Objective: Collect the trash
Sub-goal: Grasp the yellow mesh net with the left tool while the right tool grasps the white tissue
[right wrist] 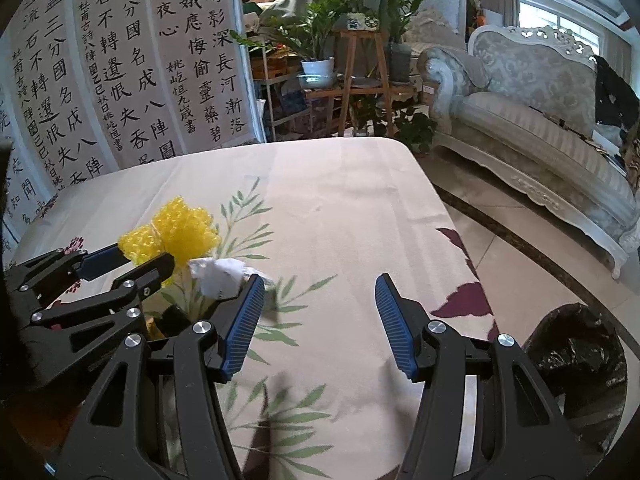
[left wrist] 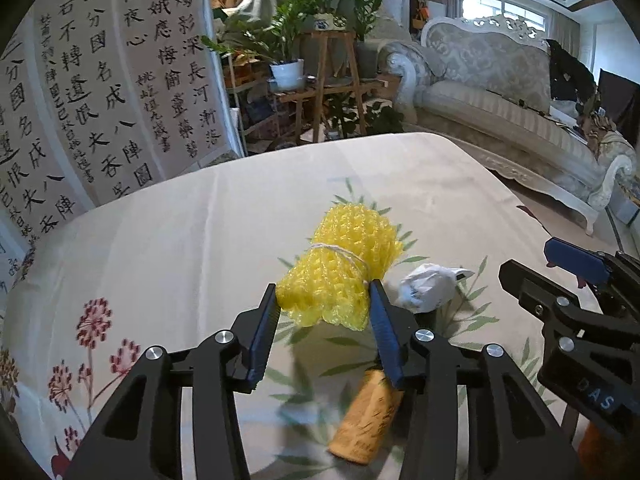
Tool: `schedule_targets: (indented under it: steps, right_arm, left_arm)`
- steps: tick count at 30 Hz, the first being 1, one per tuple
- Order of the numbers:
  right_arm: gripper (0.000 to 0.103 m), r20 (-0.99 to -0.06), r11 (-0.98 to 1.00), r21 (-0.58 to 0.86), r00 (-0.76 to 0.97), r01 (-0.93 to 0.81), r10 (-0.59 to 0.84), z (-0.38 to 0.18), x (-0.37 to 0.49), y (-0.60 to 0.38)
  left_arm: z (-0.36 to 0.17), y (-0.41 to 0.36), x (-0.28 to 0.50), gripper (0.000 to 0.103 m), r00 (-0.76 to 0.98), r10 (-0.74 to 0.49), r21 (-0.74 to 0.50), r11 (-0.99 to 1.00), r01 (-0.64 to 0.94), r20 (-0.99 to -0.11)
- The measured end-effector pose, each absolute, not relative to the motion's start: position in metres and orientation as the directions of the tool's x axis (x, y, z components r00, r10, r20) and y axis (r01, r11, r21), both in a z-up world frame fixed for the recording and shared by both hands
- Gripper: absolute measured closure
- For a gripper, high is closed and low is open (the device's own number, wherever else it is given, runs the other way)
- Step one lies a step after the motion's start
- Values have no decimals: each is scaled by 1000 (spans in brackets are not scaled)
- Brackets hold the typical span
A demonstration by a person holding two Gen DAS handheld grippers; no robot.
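A yellow foam net bundle (left wrist: 340, 268) tied with string lies on the flowered tablecloth (left wrist: 180, 240). My left gripper (left wrist: 324, 300) is shut on its near end, fingers pressing both sides. The bundle also shows in the right wrist view (right wrist: 176, 232), held by the left gripper (right wrist: 140, 260). A crumpled white paper ball (left wrist: 430, 286) lies just right of the bundle and also shows in the right wrist view (right wrist: 220, 276). A cork (left wrist: 368, 420) lies under the left gripper. My right gripper (right wrist: 320, 300) is open and empty over the cloth, right of the paper ball.
A bin lined with a black bag (right wrist: 580, 364) stands on the floor off the table's right edge. A sofa (right wrist: 540, 120) is beyond it. A calligraphy screen (left wrist: 100, 80) and potted plants (left wrist: 300, 40) stand behind the table.
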State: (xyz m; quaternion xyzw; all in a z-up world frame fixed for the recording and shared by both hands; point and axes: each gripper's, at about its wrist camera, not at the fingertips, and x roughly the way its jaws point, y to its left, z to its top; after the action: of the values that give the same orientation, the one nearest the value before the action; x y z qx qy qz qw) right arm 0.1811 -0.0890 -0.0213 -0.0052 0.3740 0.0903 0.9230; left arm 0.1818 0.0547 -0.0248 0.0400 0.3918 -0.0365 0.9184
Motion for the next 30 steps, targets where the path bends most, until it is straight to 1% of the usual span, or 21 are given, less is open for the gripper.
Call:
schedule_targets:
  steps: [10,17,18,19,20,21,22,23,25,29,30]
  right_arm:
    - [47,-696,967,55,684,-251,217,-20,185,-51]
    - [48,-730,960,38,649,-276,215,-31,198,-33]
    - [52,-733,961,37,646,-274,212,-32,200,-31]
    - [60,-738,962,38,641,-271,210,-33,201,-31]
    - [64,-744,961,41,633,-273,212,-35,202,-30]
    - [71,-750,960,45,626,-276,215,-36,203,-30]
    - [75,-752,960,46,624,-276,215,-37,203,-31]
    - [83,-753,960,46,622,-277,216,-38,203,-31]
    - [87,-753,960,48,622,-276,216,-38,201,-32]
    - [89,-744,962,52,633,-269,217,-35,197,-36]
    - [94,-740,962,53,636,-267,217,-34,195,-37]
  left_arm:
    - [-19,96,169,58,708,44,58,998,-5,-705]
    - [-18,114,162,58,708,65,46,998,-46,-703]
    - [-19,115,161,58,708,65,44,998,-48,-703]
    - [-19,116,161,58,707,64,43,998,-48,-704]
    - [-20,116,161,58,706,64,41,998,-49,-705]
    - [-21,116,160,58,705,61,37,998,-49,-707]
    - [-21,116,160,58,705,61,36,998,-50,-707]
    - [-22,116,159,58,704,59,35,998,-48,-708]
    - [-22,115,159,58,704,57,33,998,-48,-708]
    - [-23,114,155,58,706,56,29,998,-50,-706]
    - [-22,114,154,58,707,56,27,998,-53,-705]
